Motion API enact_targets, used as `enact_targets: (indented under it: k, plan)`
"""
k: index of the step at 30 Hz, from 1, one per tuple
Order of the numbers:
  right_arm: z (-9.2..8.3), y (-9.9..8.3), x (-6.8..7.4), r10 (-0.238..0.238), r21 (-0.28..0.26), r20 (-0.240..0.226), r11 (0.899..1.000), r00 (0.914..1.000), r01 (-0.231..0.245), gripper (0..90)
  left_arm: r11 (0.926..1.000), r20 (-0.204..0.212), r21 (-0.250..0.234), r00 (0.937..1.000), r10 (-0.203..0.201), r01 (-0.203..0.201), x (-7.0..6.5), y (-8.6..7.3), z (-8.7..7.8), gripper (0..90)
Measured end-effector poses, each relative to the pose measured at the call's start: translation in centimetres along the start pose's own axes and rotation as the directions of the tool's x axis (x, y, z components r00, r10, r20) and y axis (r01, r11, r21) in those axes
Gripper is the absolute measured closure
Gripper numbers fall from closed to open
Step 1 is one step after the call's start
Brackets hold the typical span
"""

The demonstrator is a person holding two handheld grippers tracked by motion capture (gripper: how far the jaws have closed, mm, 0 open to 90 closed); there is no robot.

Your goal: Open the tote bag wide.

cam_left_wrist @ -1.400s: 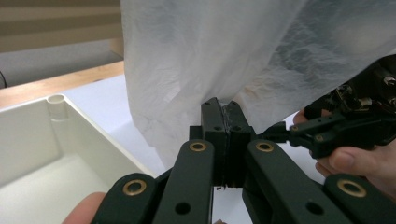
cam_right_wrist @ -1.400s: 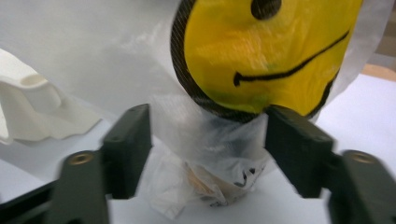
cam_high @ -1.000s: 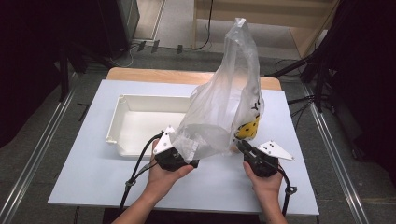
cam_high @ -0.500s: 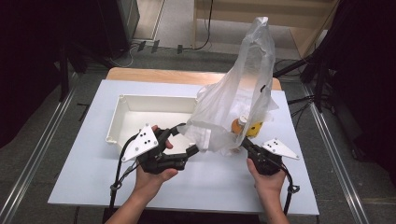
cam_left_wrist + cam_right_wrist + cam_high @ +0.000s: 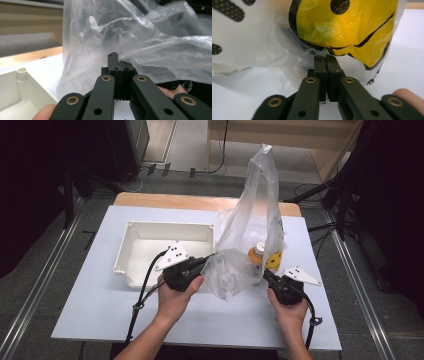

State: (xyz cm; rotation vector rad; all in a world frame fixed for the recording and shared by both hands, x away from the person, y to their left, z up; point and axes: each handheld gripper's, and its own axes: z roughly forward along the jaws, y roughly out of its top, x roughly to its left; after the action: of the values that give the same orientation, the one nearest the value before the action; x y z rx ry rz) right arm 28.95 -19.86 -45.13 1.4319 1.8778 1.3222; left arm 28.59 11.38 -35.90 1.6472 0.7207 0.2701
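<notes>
The white bin (image 5: pixel 131 251) stood left of the clear plastic bag (image 5: pixel 250 225), with nothing visible in it. The bag stood upright on the table (image 5: pixel 90 310), still loaded: an orange-capped item (image 5: pixel 256 254) and a yellow packet (image 5: pixel 274 260) sat low inside (contents otherwise unclear through the film). In my judgement the emptying of the bag had not started; the bag was gripped at both sides, and lifting or tipping it towards the bin remained to be done.

The left gripper (image 5: pixel 210 259), just left of the bag, had just been closing; its jaws stood together, pinching a fold of bag film (image 5: pixel 130 58). That hand (image 5: pixel 175 292) held it pointing right and slightly upward.

The right gripper (image 5: pixel 264 273), at the bag's lower right corner, had its jaws nearly together on the bag's edge below the yellow packet (image 5: pixel 344 30). Its hand (image 5: pixel 287 307) lay low, angled up-left towards the bag.
</notes>
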Motion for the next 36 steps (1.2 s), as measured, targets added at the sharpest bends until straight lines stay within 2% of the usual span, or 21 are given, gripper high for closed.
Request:
enact_targets:
  k: [2, 3, 7, 9, 14, 16, 23, 25, 28, 30, 32, 34, 36]
  plan:
    - [-0.5, 0.2, -0.2, 0.026, -0.03, 0.017, 0.999, 0.9995, -0.025, 66.1, 0.9999, -0.005, 0.013, 1.0, -0.003, 0.003, 0.0, -0.3, 0.6, 90.0]
    - [-1.0, 0.4, -0.3, 0.029, -0.056, 0.041, 0.998, 0.9987, -0.027, 60.9, 0.9998, -0.005, 0.017, 1.0, -0.005, 0.005, 0.0, -0.4, 0.9, 90.0]
    - [-2.6, 1.5, -0.5, 0.015, -0.118, 0.1, 0.993, 0.9949, -0.003, 57.8, 0.9994, -0.002, 0.034, 1.0, -0.006, 0.006, 0.0, -0.9, 1.6, 90.0]
    - [-3.3, 2.2, -0.7, -0.001, -0.147, 0.118, 0.989, 0.9931, 0.019, 57.1, 0.9991, -0.001, 0.042, 1.0, -0.004, 0.004, 0.0, -1.1, 1.9, 90.0]
    - [-4.9, 4.2, -0.8, -0.006, -0.211, 0.132, 0.977, 0.9912, 0.034, 54.5, 0.9975, -0.016, 0.07, 0.9998, 0.008, -0.007, 0.1, -1.8, 2.6, 90.0]
    - [-5.3, 5.1, -0.6, -0.018, -0.224, 0.164, 0.973, 0.9863, 0.055, 52.2, 0.9967, -0.018, 0.081, 0.9998, 0.011, -0.01, 0.2, -2.1, 2.8, 90.0]
    - [-6.5, 8.5, 0.4, -0.009, -0.296, 0.092, 0.955, 0.9957, 0.036, 42.5, 0.9947, -0.027, 0.103, 0.9996, -0.005, 0.008, 0.6, -3.2, 3.3, 90.0]
    - [-6.9, 9.8, 0.9, -0.011, -0.323, 0.074, 0.946, 0.9972, 0.035, 35.5, 0.9941, -0.028, 0.108, 0.9996, -0.002, 0.005, 0.6, -3.3, 3.2, 90.0]
    - [-7.0, 11.3, 1.9, -0.018, -0.344, 0.05, 0.938, 0.9986, 0.034, 24.0, 0.9946, -0.024, 0.104, 0.9997, -0.004, 0.006, 0.7, -3.5, 3.1, 90.0]
    - [-6.6, 11.9, 2.6, -0.022, -0.339, 0.036, 0.94, 0.9991, 0.033, 23.5, 0.9941, -0.02, 0.109, 0.9998, 0.001, 0.001, 0.7, -3.5, 2.9, 90.0]
    - [-5.8, 12.0, 2.9, -0.036, -0.313, 0.03, 0.949, 0.9989, 0.044, 26.2, 0.994, -0.016, 0.109, 0.9998, 0.012, -0.01, 0.6, -3.6, 2.7, 90.0]
    - [-4.3, 11.8, 2.8, -0.042, -0.259, 0.045, 0.965, 0.9981, 0.052, 36.1, 0.994, -0.017, 0.109, 0.9997, 0.015, -0.013, 0.7, -3.7, 2.4, 90.0]
    - [-3.0, 11.3, 2.2, -0.018, -0.2, 0.045, 0.979, 0.9988, 0.027, 49.4, 0.9942, -0.02, 0.107, 0.9996, 0.018, -0.016, 0.8, -3.7, 1.9, 90.0]
